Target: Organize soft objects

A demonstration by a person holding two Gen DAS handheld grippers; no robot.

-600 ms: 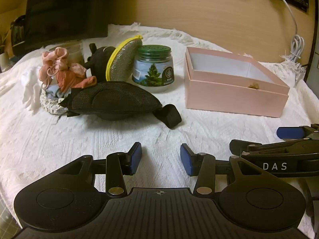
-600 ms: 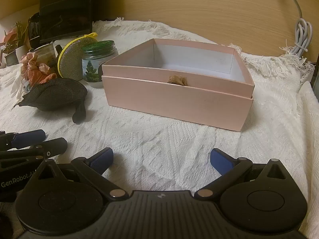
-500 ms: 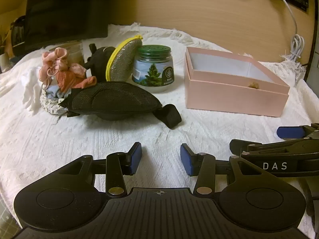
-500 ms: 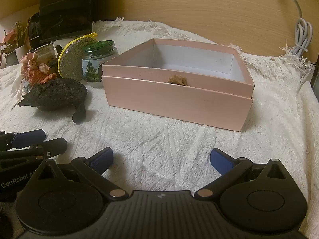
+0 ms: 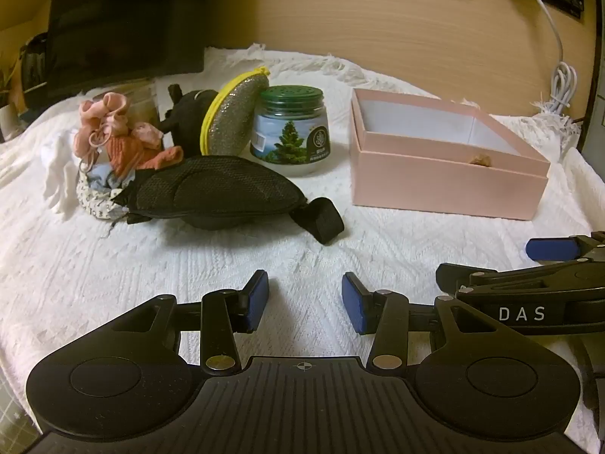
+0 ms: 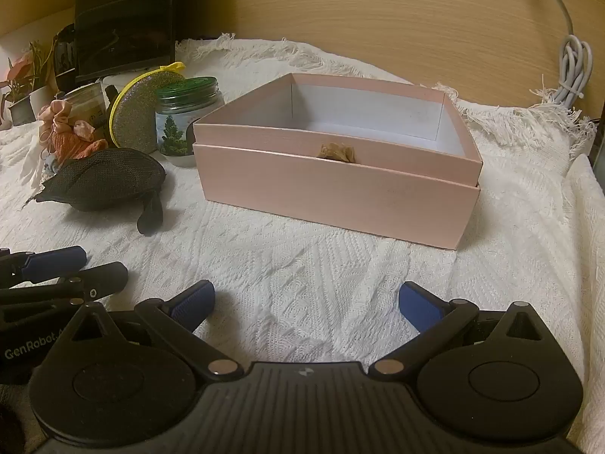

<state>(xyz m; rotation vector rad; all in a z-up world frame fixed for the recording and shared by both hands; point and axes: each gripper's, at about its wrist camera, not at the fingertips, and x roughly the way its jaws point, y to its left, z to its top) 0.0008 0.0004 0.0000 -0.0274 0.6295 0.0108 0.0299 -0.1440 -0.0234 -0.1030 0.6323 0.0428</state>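
A black mesh eye mask (image 5: 215, 193) lies on the white knitted cloth, left of an open pink box (image 5: 446, 181). Behind the mask sit a pink and orange bundle of scrunchies (image 5: 121, 140), a glittery pouch with yellow trim (image 5: 230, 113) and a black soft item (image 5: 189, 113). A small tan object (image 6: 336, 151) shows just above the box's (image 6: 340, 193) front wall. My left gripper (image 5: 305, 302) is open and empty over the cloth, short of the mask. My right gripper (image 6: 306, 302) is wide open and empty in front of the box.
A glass jar with a green lid and a tree label (image 5: 291, 128) stands between the pouch and the box. A dark monitor (image 5: 124, 22) and a wooden wall are behind. A white cable (image 5: 559, 75) hangs at the far right. Potted plants (image 6: 19, 87) stand at the far left.
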